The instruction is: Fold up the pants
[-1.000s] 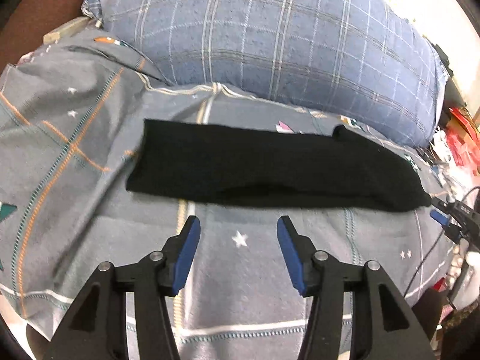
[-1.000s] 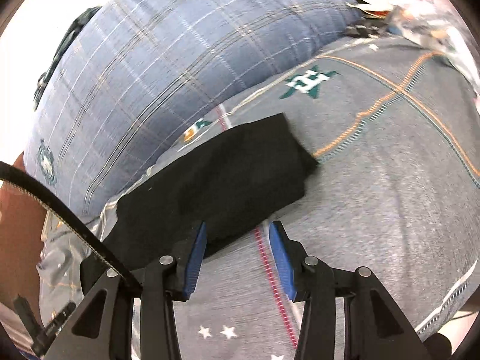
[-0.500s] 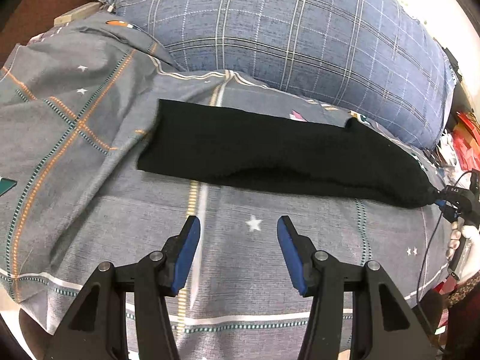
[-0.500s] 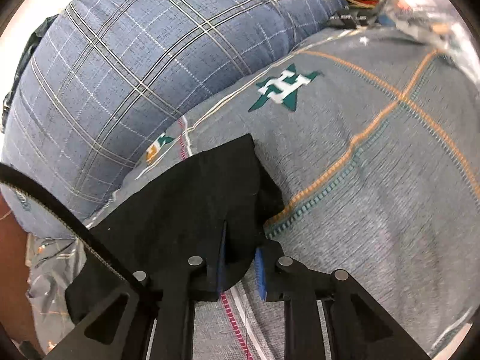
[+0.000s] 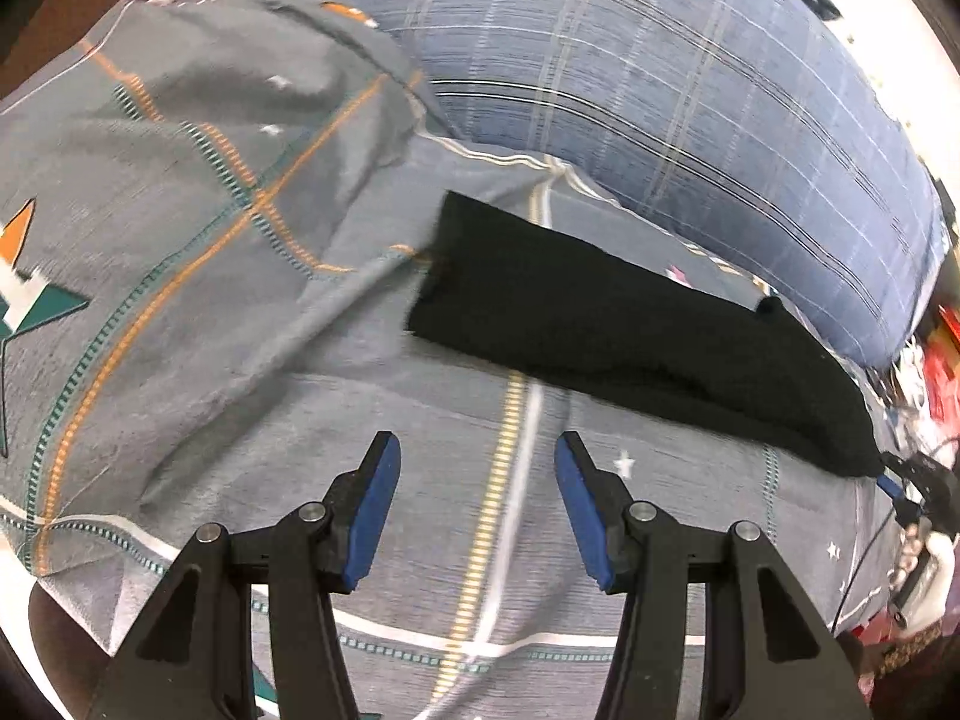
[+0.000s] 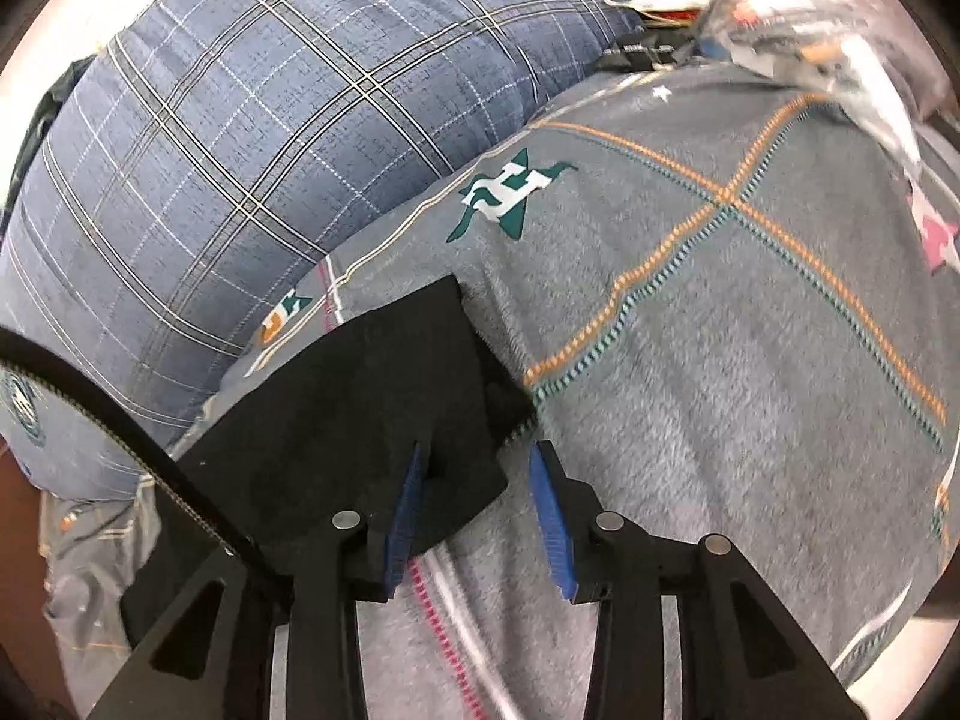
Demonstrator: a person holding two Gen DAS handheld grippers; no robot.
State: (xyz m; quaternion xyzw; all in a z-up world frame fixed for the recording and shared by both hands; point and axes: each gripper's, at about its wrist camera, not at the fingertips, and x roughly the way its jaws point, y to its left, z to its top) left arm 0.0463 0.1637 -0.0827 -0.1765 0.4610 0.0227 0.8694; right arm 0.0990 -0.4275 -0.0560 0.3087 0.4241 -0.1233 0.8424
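Left wrist view is showing the left hand-held gripper (image 5: 474, 501) spread wide and holding nothing, hanging low in the frame over the grey patterned bedspread (image 5: 198, 276). The black pants (image 5: 606, 324) are lying as a long narrow strip across the middle, running toward the lower right, just in front of the blue plaid pillow (image 5: 690, 96). I think the near end could be missed or the bedspread pinched along with it, since both are soft and lying flush. The far end of the strip is vanishing at the right edge among clutter I cannot make out.

Right wrist view is showing the right hand-held gripper (image 6: 477, 501) spread too, with the pants (image 6: 336, 414) corner lying partly between its jaws and nothing pinched. One raised layer is casting shadow, so closing might catch only the top layer and skew the fold. How many layers are there is hard to tell, and a black cable (image 6: 114, 438) is crossing the left side.
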